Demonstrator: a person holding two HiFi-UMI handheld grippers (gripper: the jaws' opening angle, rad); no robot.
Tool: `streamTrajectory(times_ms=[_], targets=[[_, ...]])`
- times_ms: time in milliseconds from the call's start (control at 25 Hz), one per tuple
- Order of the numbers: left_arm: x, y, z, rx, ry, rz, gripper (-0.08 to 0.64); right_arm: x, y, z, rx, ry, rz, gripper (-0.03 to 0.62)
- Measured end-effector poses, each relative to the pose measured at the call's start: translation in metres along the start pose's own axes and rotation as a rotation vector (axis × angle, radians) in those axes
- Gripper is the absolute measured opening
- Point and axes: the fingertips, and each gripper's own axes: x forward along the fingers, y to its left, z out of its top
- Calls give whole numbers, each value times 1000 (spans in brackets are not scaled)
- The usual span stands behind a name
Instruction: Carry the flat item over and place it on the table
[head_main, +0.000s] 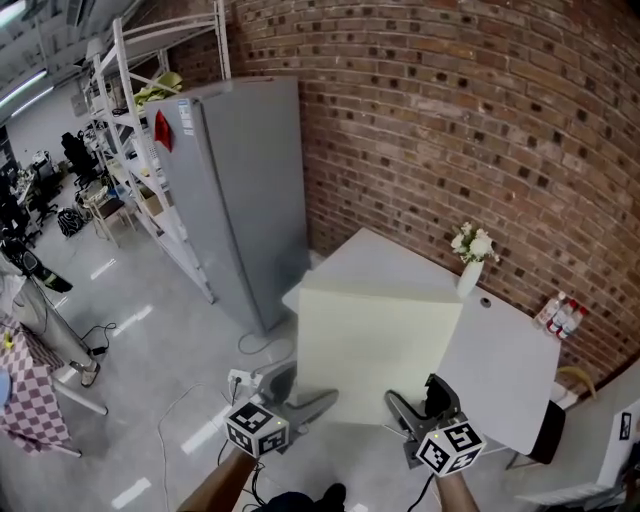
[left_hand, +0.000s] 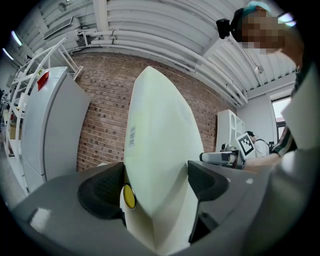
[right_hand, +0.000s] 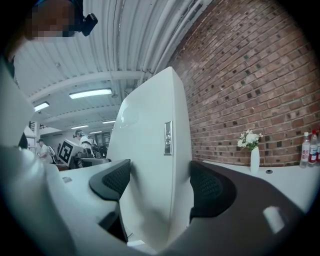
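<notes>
A flat pale cream box is held level in the air, partly over the white table. My left gripper is shut on the box's near left edge, and my right gripper is shut on its near right edge. In the left gripper view the box stands between both pads, with a barcode label on its side. In the right gripper view the box fills the gap between the jaws, and the table lies to the right.
A white vase of flowers stands on the table by the brick wall. Bottles sit at the table's far right. A grey fridge stands left of the table. Cables and a power strip lie on the floor.
</notes>
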Motion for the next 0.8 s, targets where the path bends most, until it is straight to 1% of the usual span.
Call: streamTrajectory(times_ms=[240,440,640,800], targets=[[12,8,0,-6,-1,24,402,12,-13,3,0,3,22,365],[19,16,4,4,0,26,401,22,-19,6,6,0,26,365],[31,33,6,3,-3,15,401,39,-27,9,7,-1,16,365],[44,56,8,-1,-5,5,401,62,-36,10,5,-3,3,365]])
